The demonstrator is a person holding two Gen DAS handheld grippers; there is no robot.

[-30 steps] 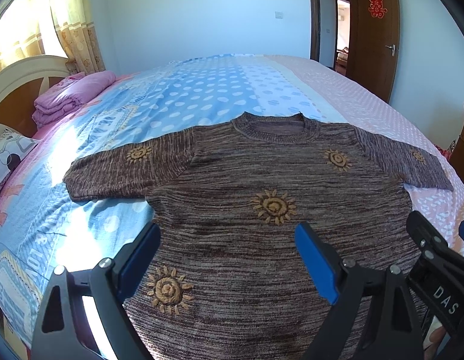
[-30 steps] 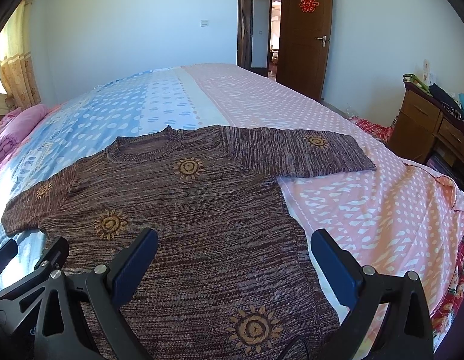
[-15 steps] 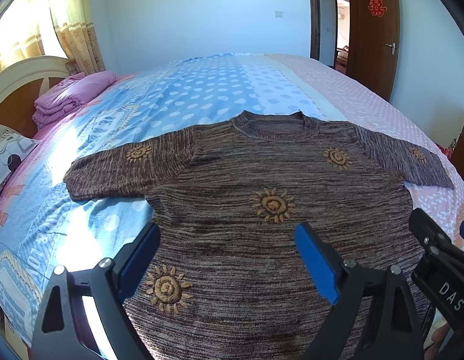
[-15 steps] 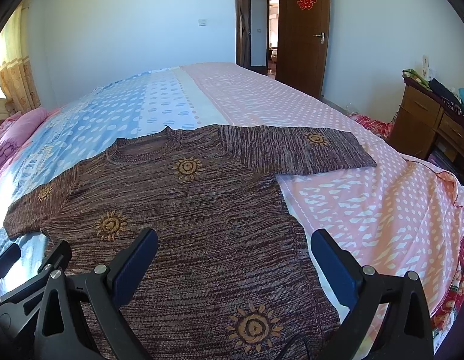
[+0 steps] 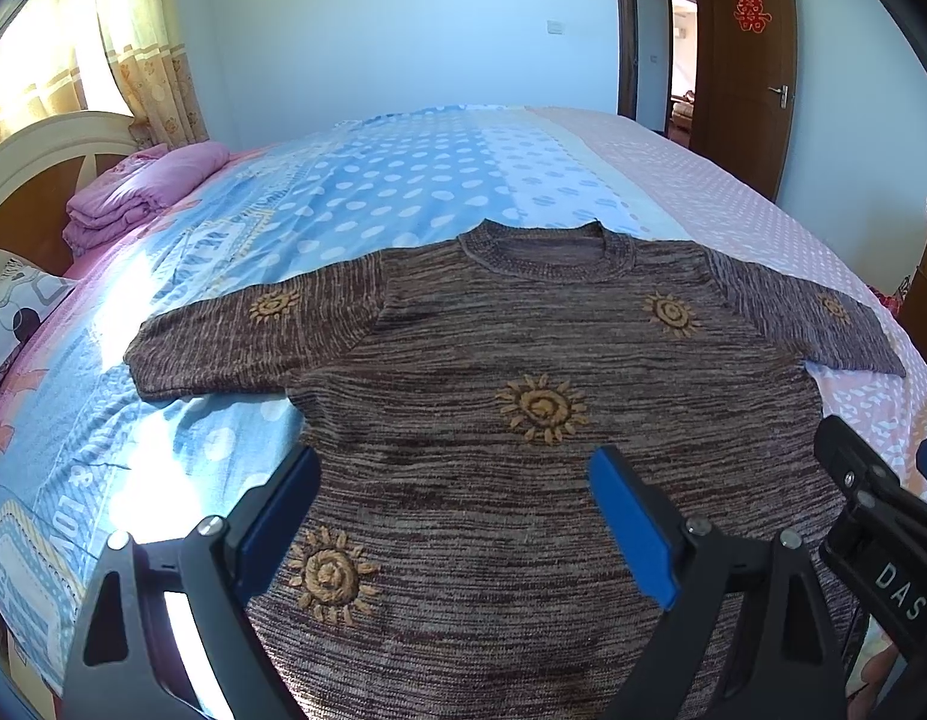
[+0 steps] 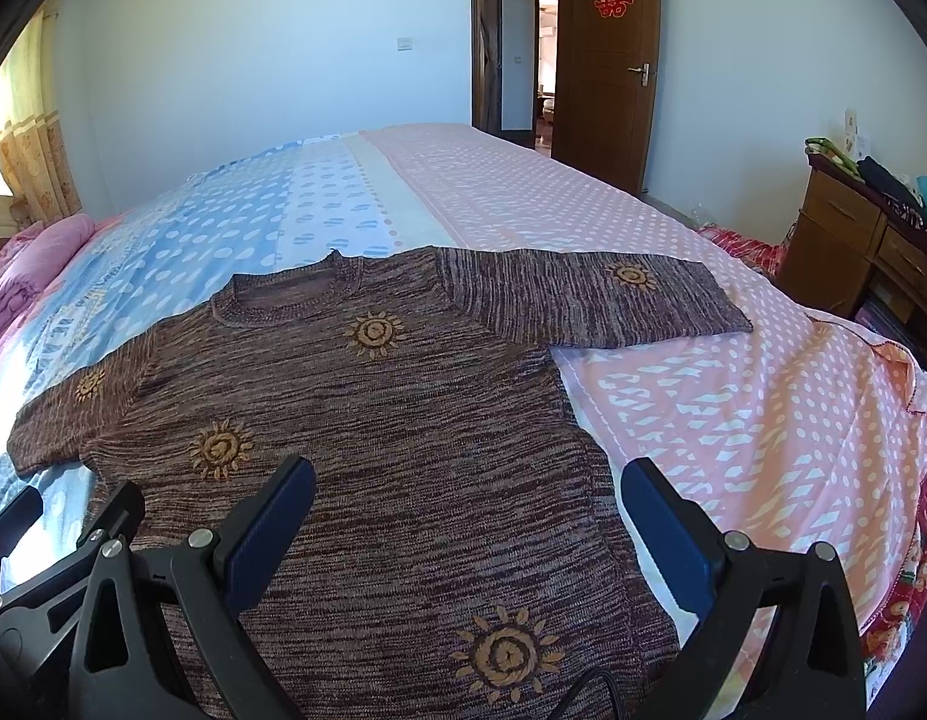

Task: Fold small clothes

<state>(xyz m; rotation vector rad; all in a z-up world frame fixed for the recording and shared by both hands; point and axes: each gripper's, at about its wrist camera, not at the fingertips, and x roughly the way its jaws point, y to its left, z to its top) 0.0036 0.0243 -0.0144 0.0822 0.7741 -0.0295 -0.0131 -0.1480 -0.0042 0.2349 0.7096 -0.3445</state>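
- Almost nothing changed over the last second: the sweater (image 5: 523, 450) lay in the same place, flat on the bed (image 5: 403, 180), filling the centre and lower part of both frames, with both sleeves spread out.
- You kept your left gripper (image 5: 454, 498) above the hem with fingers wide and holding nothing.
- Your right gripper (image 6: 466, 510) also stayed wide and empty; only its view drifted slightly.
- I judge that folding had not started; you were still choosing the first grasp.
- Counted: one sweater, two sleeves, five sun motifs (image 5: 541, 408) in the left view, two grippers, one folded pink blanket (image 5: 139, 198) at upper left.
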